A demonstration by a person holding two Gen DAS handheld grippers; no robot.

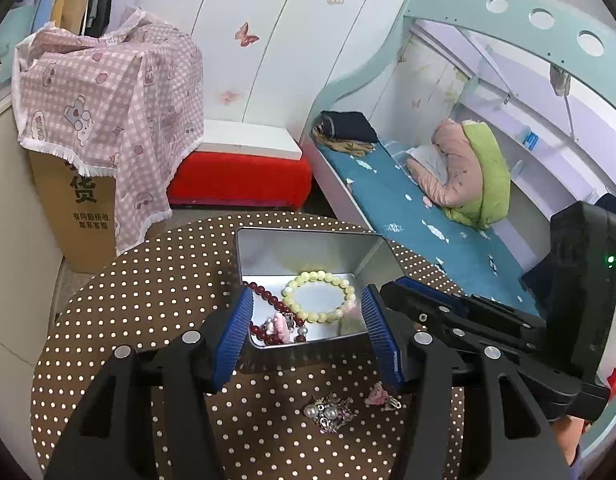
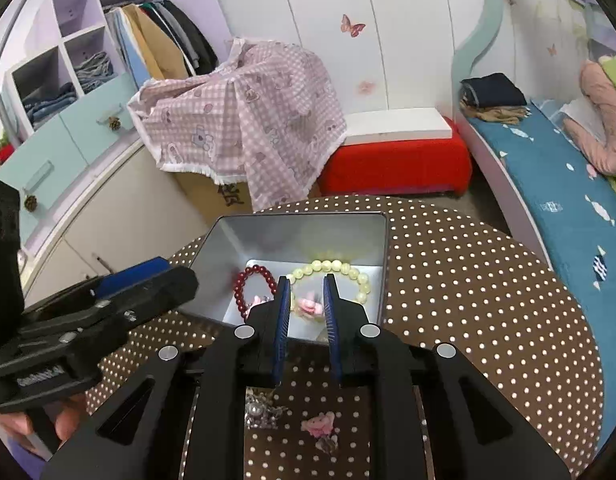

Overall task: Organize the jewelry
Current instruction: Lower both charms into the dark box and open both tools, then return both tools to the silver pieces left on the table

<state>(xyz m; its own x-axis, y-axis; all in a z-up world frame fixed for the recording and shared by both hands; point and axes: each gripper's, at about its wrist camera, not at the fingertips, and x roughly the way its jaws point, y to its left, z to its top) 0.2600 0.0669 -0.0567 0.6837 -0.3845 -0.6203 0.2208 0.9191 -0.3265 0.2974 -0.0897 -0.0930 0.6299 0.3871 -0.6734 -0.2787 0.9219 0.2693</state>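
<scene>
An open silver tin (image 1: 308, 248) (image 2: 292, 236) stands on the brown dotted round table (image 1: 156, 280) (image 2: 468, 280). Inside lie a pale yellow bead bracelet (image 1: 320, 298) (image 2: 348, 270), a dark red bead bracelet (image 1: 264, 296) (image 2: 250, 280) and a pink charm (image 1: 282, 326) (image 2: 308, 306). On the table in front of the tin lie a pearl and silver piece (image 1: 330, 414) (image 2: 260, 410) and a pink flower charm (image 1: 378, 396) (image 2: 320, 426). My left gripper (image 1: 308, 320) is open, astride the tin's near edge. My right gripper (image 2: 306, 308) is open and empty over the tin's near edge.
A cardboard box under a pink checked cloth (image 1: 108, 92) (image 2: 244, 120) stands behind the table. A red bench (image 1: 240, 180) (image 2: 392, 164) with a white board is beyond. A bed with a blue sheet (image 1: 428, 220) (image 2: 548, 168) is at the right.
</scene>
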